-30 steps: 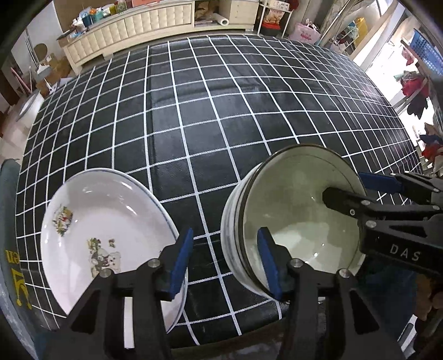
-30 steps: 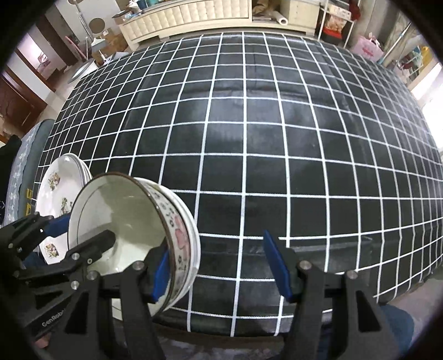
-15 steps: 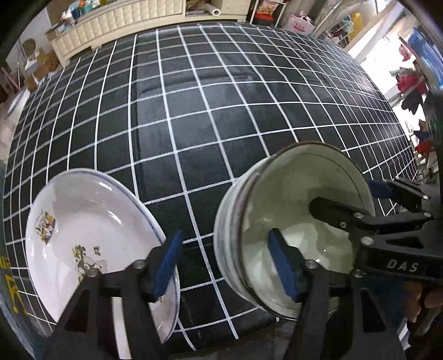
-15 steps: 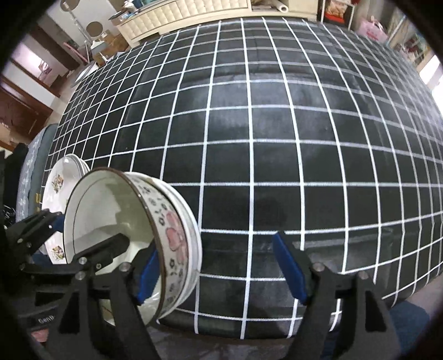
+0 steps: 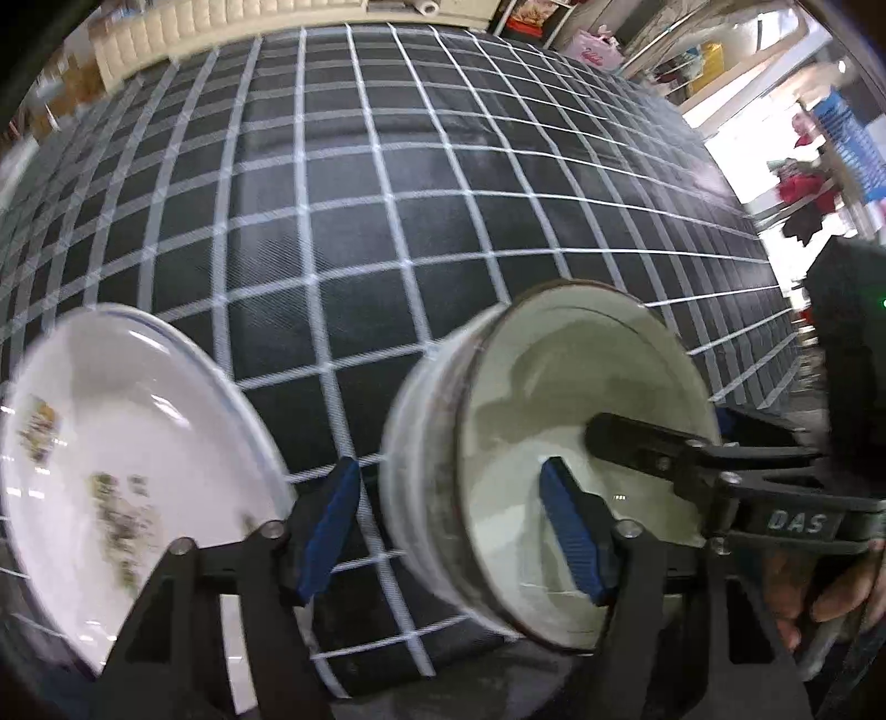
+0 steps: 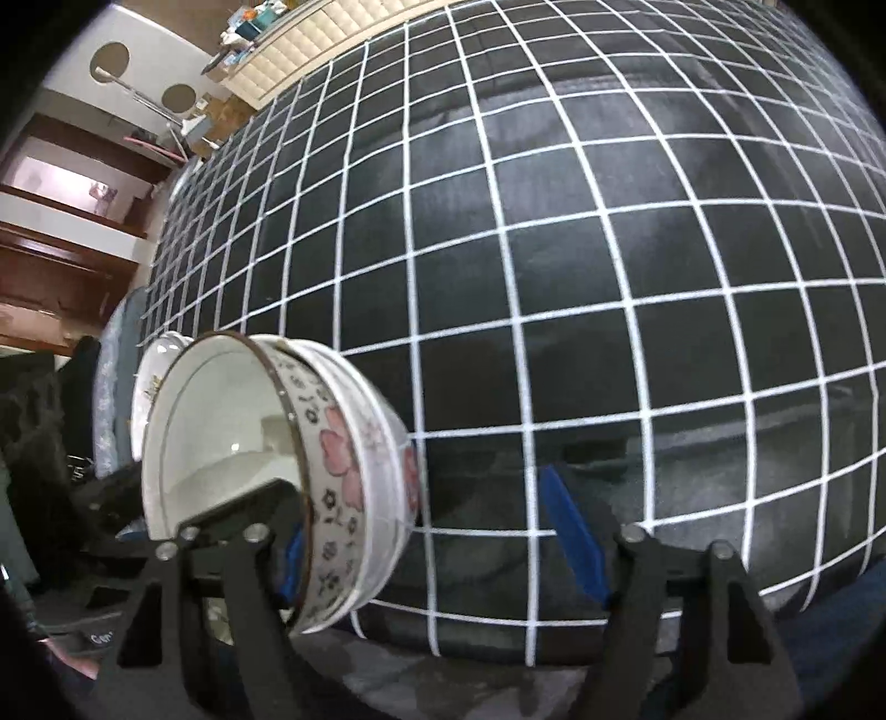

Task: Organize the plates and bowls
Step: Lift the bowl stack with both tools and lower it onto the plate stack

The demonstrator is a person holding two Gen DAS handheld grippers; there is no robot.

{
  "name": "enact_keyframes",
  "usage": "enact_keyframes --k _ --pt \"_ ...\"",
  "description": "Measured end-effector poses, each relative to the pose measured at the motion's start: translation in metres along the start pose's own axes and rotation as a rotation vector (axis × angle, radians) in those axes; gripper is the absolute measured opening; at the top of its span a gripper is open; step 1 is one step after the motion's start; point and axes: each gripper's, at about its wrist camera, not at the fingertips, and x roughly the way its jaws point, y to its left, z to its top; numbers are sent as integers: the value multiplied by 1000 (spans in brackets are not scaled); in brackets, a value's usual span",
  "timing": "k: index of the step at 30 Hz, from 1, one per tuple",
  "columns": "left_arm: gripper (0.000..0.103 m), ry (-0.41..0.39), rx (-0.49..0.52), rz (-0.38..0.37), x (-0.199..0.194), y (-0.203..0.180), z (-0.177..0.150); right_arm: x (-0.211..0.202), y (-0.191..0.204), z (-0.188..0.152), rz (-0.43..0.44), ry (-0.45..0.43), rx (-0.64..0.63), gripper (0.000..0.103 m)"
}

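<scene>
A stack of nested flower-patterned bowls (image 5: 559,443) (image 6: 332,459) stands at the table's near edge. My left gripper (image 5: 459,531) is open, its jaws astride the stack's near-left rim, right finger (image 5: 576,537) inside the top bowl, left finger (image 5: 326,531) outside. My right gripper (image 6: 437,548) is open, with its left finger (image 6: 290,554) against the stack's outside wall. The other gripper's finger reaches into the bowl in each view. A white plate with cartoon prints (image 5: 116,471) (image 6: 152,371) lies left of the bowls.
The table is covered by a black cloth with a white grid (image 5: 387,232) (image 6: 581,266). A cream cabinet (image 5: 221,27) stands beyond the far edge. Shelves and clothes (image 5: 803,199) are at the right.
Both cameras have moved closer and lower to the bowls; the left view is blurred by motion. The left gripper's jaws have spread wider around the rim. The bowls stay in place.
</scene>
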Motion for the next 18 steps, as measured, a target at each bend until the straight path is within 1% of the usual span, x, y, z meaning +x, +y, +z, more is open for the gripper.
enact_keyframes --k 1,2,5,8,11,12,13,14,18 --pt "58 -2 -6 -21 2 0 0 0 2 0 7 -2 -6 60" --pt "58 -6 -1 -18 2 -1 -1 0 6 -1 14 0 -13 55" --pt "57 -15 0 -26 4 -2 -6 1 8 1 49 16 0 47" --pt "56 -13 -14 -32 3 -1 -6 7 10 4 85 27 35 46" --pt "56 -13 -34 -29 2 2 -6 9 4 3 124 36 88 46" --pt "56 -18 -39 -23 -1 5 -8 11 2 2 145 39 105 46" --pt "56 -21 -42 -21 -3 7 -8 13 1 1 172 49 124 43" --pt "56 -25 -42 -16 -3 6 -8 14 0 0 191 54 147 44" --pt "56 -48 -18 21 -3 -4 -11 10 11 -1 129 29 124 44"
